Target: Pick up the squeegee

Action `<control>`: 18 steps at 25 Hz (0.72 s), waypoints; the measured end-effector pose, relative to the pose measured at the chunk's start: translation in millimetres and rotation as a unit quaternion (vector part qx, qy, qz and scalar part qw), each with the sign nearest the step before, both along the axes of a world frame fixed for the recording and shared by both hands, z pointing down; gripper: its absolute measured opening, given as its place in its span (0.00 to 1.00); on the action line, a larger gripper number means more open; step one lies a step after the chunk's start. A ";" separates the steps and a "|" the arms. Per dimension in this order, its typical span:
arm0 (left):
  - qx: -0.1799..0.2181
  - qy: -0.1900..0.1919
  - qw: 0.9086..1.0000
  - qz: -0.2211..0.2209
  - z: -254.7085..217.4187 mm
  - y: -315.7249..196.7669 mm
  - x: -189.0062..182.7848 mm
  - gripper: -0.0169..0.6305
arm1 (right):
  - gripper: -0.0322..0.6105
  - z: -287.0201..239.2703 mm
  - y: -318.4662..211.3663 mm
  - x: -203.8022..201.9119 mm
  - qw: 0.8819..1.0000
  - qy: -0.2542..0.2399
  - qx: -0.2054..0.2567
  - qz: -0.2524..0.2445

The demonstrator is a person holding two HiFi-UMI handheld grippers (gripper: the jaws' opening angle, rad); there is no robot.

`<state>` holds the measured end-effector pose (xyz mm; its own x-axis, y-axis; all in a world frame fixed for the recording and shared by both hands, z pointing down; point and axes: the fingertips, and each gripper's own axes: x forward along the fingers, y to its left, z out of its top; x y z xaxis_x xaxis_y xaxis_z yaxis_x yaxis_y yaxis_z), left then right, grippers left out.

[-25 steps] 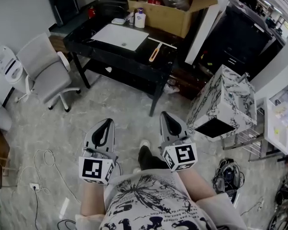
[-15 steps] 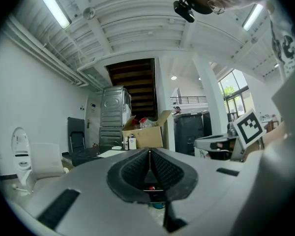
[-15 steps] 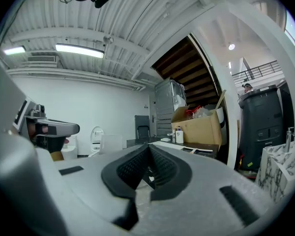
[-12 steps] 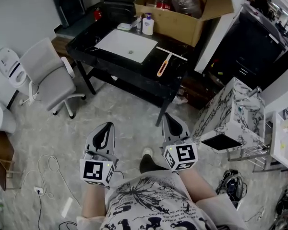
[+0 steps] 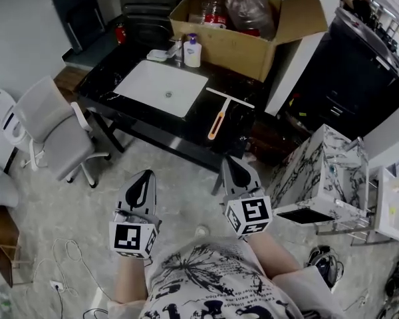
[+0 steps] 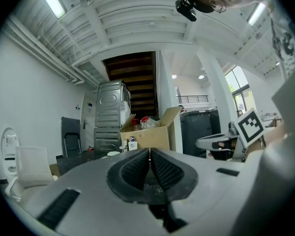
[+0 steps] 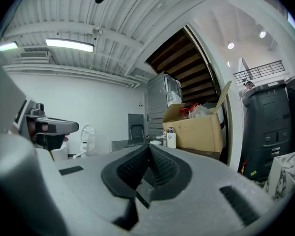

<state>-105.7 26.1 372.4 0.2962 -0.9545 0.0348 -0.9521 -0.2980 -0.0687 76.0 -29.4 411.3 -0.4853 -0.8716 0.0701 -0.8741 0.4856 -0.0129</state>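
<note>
The person is holding the left gripper (image 5: 144,179) and right gripper (image 5: 232,163) level, short of the counter (image 5: 110,78), fingers pressed together on nothing, and should be spreading the right's before straddling the squeegee (image 5: 217,120) lying beside the basin (image 5: 161,87).

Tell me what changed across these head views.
The person walked toward the black table, bringing the left tool and right tool nearer the squeegee. Nothing was gripped or released. Both tools stay shut and empty; the squeegee stays beside the sink.
</note>
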 end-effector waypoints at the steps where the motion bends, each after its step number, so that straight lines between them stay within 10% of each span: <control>1: 0.002 0.001 1.000 0.002 3.0 -10.2 0.8 0.05 | 0.03 1.0 -9.2 1.2 1.000 0.002 -0.001 0.000; 18: -0.010 0.002 0.992 0.123 19.2 -199.9 24.7 0.05 | 0.03 24.7 -159.6 27.6 0.993 0.016 -0.035 0.114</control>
